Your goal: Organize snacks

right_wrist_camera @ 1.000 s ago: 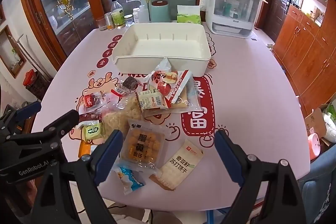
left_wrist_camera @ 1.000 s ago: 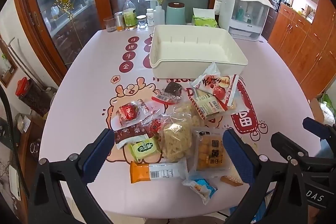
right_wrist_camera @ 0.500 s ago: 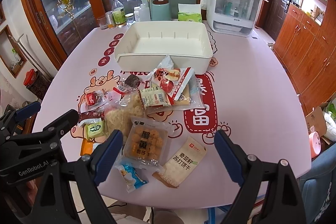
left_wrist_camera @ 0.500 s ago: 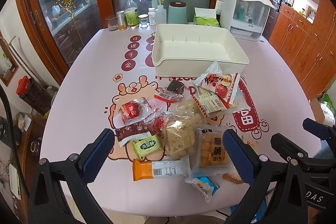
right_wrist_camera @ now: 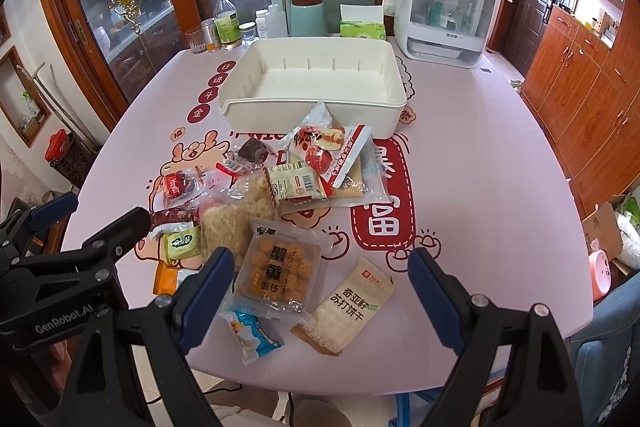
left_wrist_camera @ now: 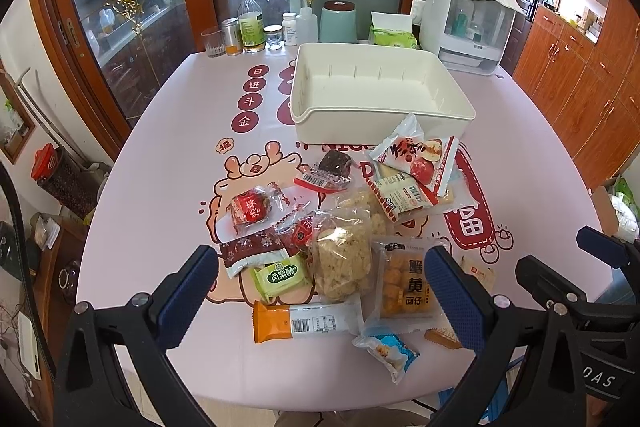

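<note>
Left wrist view: white tray [left_wrist_camera: 436,109] stands empty on the pink bench [left_wrist_camera: 168,163], with the snack packets [left_wrist_camera: 340,227] heaped just in front of its near wall; one red-and-white packet [left_wrist_camera: 416,157] leans against that wall. Left claw [left_wrist_camera: 320,287] is spread wide above the near end of the heap, gripping nothing. Right wrist view: right claw [right_wrist_camera: 320,287] likewise stands wide and empty over a yellow packet [right_wrist_camera: 278,269] and a cracker packet [right_wrist_camera: 350,303], both well short of the tray [right_wrist_camera: 240,107].
</note>
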`<state>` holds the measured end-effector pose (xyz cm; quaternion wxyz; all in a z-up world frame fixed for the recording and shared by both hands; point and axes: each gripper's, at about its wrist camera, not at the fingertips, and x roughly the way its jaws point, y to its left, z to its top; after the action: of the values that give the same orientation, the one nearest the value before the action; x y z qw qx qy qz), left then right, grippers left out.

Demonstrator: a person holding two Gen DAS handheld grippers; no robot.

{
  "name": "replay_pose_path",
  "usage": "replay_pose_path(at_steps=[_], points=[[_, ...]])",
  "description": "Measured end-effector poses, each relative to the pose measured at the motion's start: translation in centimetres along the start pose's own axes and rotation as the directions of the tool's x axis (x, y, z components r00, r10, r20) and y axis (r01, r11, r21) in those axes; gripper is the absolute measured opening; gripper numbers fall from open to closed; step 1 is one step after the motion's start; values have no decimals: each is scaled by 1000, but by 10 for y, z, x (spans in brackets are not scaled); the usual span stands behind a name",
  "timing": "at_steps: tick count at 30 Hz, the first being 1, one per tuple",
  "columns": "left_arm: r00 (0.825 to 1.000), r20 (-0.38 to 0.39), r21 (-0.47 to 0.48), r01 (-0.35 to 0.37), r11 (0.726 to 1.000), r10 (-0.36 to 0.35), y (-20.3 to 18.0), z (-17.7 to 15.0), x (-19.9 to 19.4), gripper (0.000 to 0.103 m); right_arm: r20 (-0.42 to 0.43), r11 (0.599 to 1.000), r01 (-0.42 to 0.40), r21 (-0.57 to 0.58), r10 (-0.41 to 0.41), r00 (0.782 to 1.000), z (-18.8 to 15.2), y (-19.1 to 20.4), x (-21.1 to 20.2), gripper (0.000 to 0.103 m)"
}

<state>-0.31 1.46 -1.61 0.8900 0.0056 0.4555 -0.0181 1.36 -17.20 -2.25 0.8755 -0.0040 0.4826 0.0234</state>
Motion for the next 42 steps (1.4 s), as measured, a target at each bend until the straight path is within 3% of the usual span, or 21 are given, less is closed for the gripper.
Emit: replay_pose_path(at_steps=[17, 31, 42], points=[[1000, -3, 8, -7, 1000, 7, 3, 0, 5, 102, 0, 1000, 1, 1, -1, 1000, 0, 1, 1, 89], [1000, 9, 29, -4, 1000, 4, 5, 19, 7, 102, 2, 1000, 9, 6, -9, 1000, 3, 2, 3, 89], [1000, -9, 68, 22, 997, -22, 26, 41, 21, 102, -9, 999, 26, 22, -26, 1000, 26, 22, 11, 89]])
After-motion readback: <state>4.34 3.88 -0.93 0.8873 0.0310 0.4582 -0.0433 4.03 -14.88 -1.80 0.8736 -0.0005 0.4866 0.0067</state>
